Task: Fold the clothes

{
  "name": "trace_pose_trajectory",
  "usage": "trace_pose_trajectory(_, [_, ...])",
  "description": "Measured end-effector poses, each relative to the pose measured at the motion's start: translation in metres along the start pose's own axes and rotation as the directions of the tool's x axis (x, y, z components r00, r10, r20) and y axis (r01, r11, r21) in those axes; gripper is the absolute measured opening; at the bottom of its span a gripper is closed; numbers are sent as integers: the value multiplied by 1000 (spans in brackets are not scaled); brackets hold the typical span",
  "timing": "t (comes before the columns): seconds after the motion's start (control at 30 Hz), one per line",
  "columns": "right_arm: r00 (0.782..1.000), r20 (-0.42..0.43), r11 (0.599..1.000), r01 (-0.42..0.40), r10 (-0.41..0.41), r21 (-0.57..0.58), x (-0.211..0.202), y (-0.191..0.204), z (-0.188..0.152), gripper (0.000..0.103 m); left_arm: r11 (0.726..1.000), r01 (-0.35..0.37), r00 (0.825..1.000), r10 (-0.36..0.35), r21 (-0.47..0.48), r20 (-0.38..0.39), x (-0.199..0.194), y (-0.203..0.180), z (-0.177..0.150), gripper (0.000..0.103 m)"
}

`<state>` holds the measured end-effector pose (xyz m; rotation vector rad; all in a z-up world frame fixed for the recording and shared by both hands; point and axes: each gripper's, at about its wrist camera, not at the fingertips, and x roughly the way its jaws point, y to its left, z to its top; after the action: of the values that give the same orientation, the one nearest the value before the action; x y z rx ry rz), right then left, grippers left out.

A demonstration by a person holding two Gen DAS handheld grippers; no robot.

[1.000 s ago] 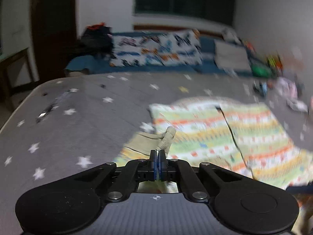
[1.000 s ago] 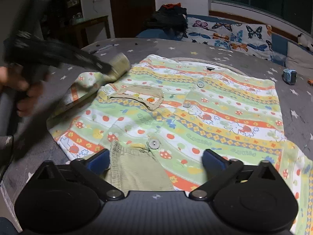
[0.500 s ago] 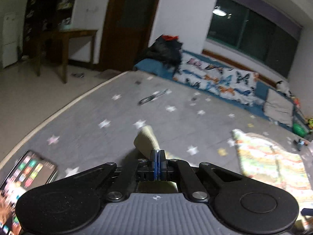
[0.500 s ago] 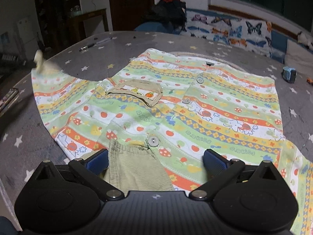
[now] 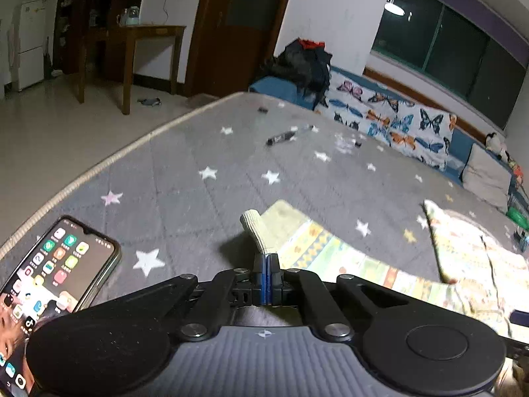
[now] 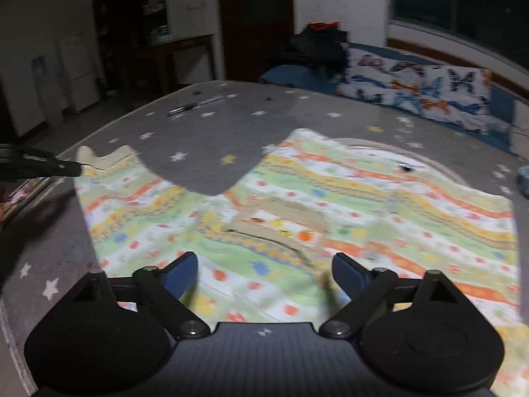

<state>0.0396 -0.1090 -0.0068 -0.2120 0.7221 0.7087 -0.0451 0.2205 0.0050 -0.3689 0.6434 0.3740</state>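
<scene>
The left gripper point(image 5: 266, 259) was clenched on the ribbed cuff point(image 5: 257, 231) of the striped shirt point(image 6: 330, 205), which lay spread on the star-print mattress point(image 5: 185, 178). The right gripper point(image 6: 264, 273), nothing between its jaws, was closing above the hem. Pulling the sleeve further could drag it over the phone point(image 5: 56, 264) or slip the thin cuff free.

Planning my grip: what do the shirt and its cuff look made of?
Shirt: soft printed cloth, likely cotton, matte; it lies limp and rumpled. Cuff: beige ribbed knit, probably stretchy; fine ribs show where the left gripper pinches it.
</scene>
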Motion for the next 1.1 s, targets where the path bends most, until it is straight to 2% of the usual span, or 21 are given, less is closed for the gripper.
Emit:
trace_pose_trajectory(0.1, [998,-27,998,-58,57,-32,13,7,-1,84,1000,3,1000,-3,-14,-15,0,5,-1,2])
trace_pose_trajectory(0.17, [993,-72,994,-96,93,-48,17,11,-3,84,1000,6,1000,-6,-22,-20,-2,7,0,5])
trace_pose_trajectory(0.27, [991,-80,990,-115,108,-81,10,18,-8,84,1000,-4,1000,4,-12,-7,-9,5,4,7])
trace_pose_trajectory(0.4, [987,-75,986,-146,140,-83,-6,24,-19,84,999,34,999,-34,11,29,-25,-9,11,8])
trace_pose_trajectory(0.5, [982,-87,982,-176,169,-74,-17,29,-30,84,992,102,994,-105,68,32,-34,-32,13,14])
trace_pose_trajectory(0.57, [984,-73,982,-171,165,-84,-31,31,-36,84,979,170,985,-172,115,13,-36,-54,10,21])
trace_pose_trajectory(0.63, [986,-49,983,-165,162,-74,-47,30,-41,83,959,233,972,-233,165,-18,-35,-80,3,26])
trace_pose_trajectory(0.73, [989,-12,988,-147,147,-40,-72,22,-50,83,917,318,948,-309,241,-78,-31,-121,-10,27])
trace_pose_trajectory(0.83, [997,16,997,-76,76,33,-99,-4,-60,83,868,392,920,-366,303,-140,-29,-160,-27,27])
trace_pose_trajectory(0.97, [996,23,985,87,-91,148,-130,-49,-79,81,796,480,877,-430,368,-214,-27,-206,-50,27])
trace_pose_trajectory(1.1, [968,-2,926,241,-251,293,-151,-98,-104,73,726,543,840,-466,422,-278,-26,-245,-72,27])
